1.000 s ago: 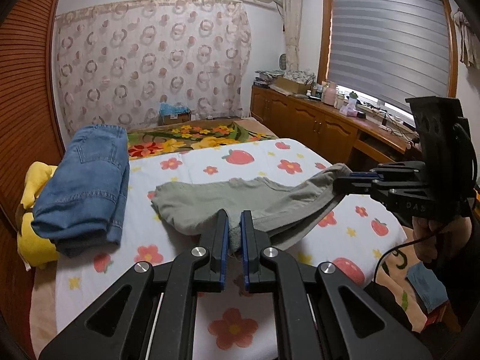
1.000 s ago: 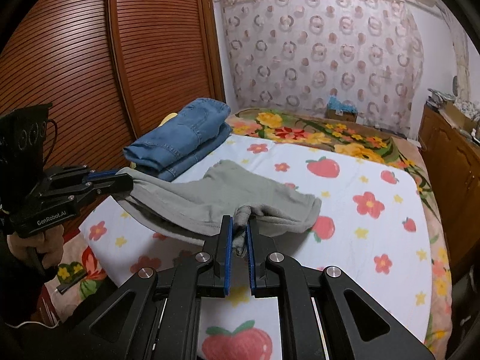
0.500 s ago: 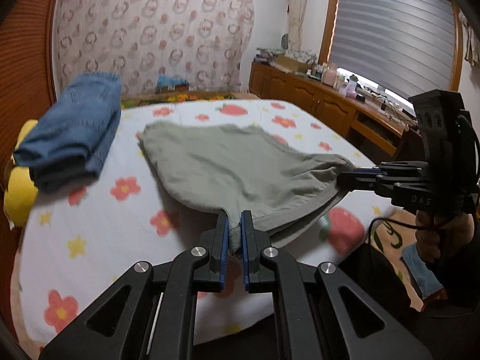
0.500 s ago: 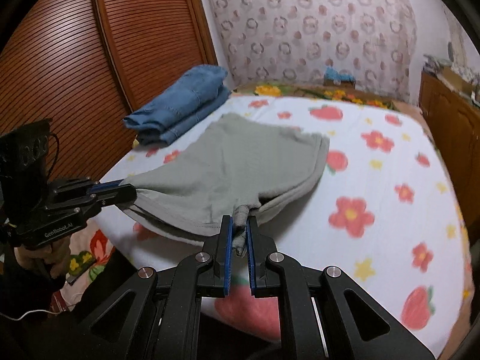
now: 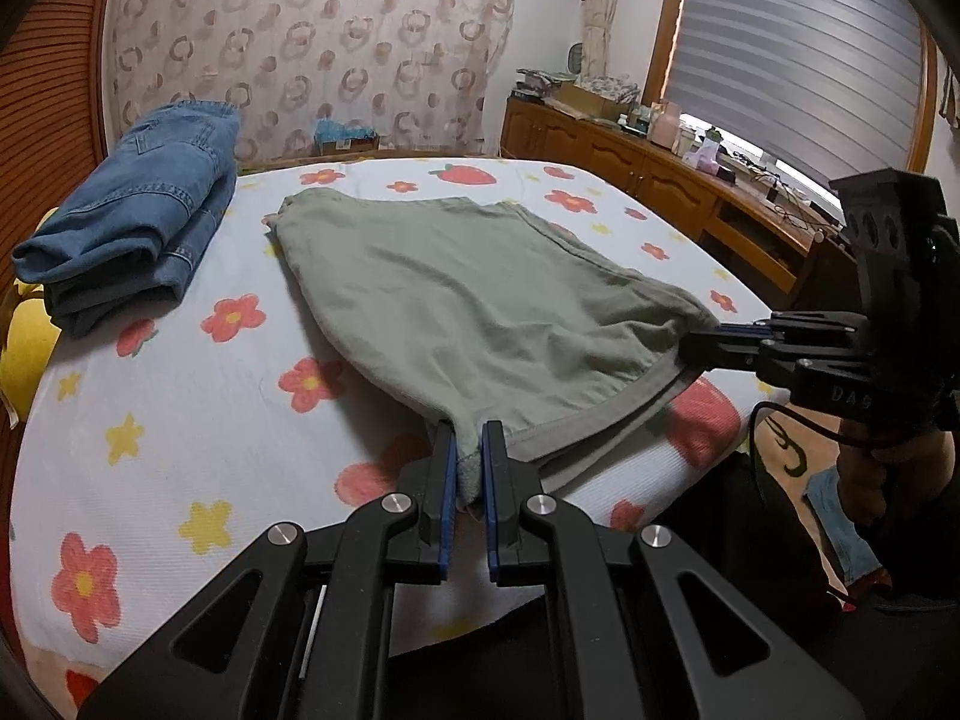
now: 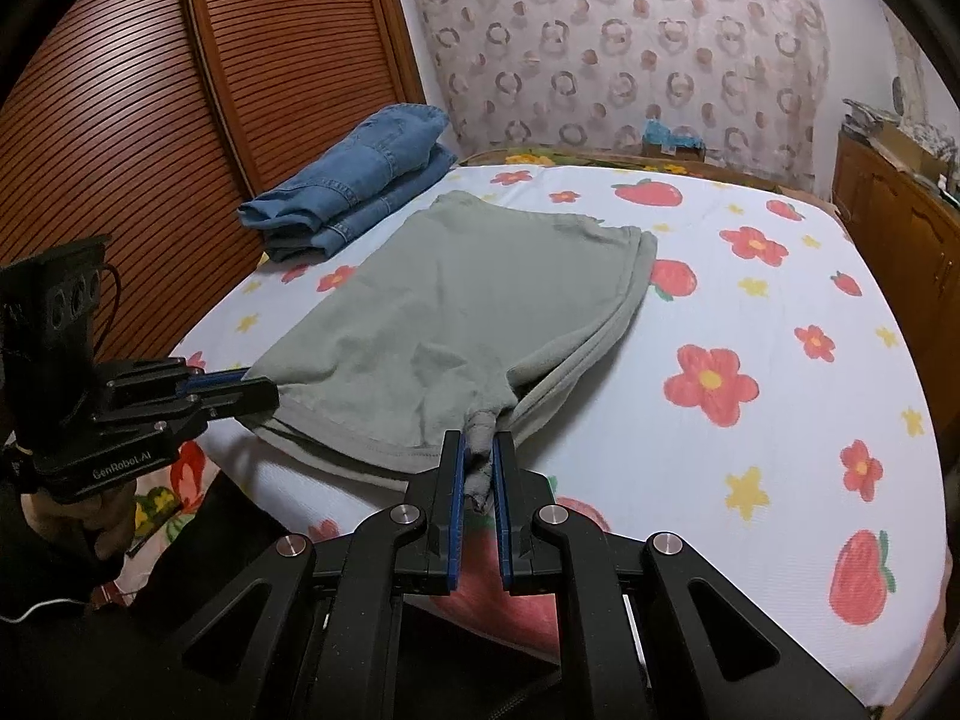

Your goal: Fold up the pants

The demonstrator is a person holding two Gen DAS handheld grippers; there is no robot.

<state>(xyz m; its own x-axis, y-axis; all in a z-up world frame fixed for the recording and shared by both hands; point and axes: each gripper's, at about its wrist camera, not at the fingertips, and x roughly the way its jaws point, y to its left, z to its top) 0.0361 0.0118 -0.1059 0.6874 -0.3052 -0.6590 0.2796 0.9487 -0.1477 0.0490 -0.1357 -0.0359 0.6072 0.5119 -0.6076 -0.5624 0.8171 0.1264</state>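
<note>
Grey-green pants (image 5: 480, 294) lie folded flat on the flower-print bed (image 5: 180, 396), their near edge at the bed's front edge; they also show in the right wrist view (image 6: 480, 300). My left gripper (image 5: 467, 450) is shut on the pants' near left corner. My right gripper (image 6: 478, 456) is shut on the bunched near right corner. Each gripper shows in the other's view, the right gripper (image 5: 696, 342) at the right and the left gripper (image 6: 264, 387) at the left.
Folded blue jeans (image 5: 138, 216) lie at the bed's far left, over something yellow (image 5: 21, 354). A slatted wooden wardrobe (image 6: 150, 90) stands to the left, a wooden counter with clutter (image 5: 690, 168) to the right, a curtain (image 5: 300, 42) behind.
Both grippers pulled the pants toward the bed's front edge and lowered. The cloth went from hanging crumpled to stretched flat on the bed.
</note>
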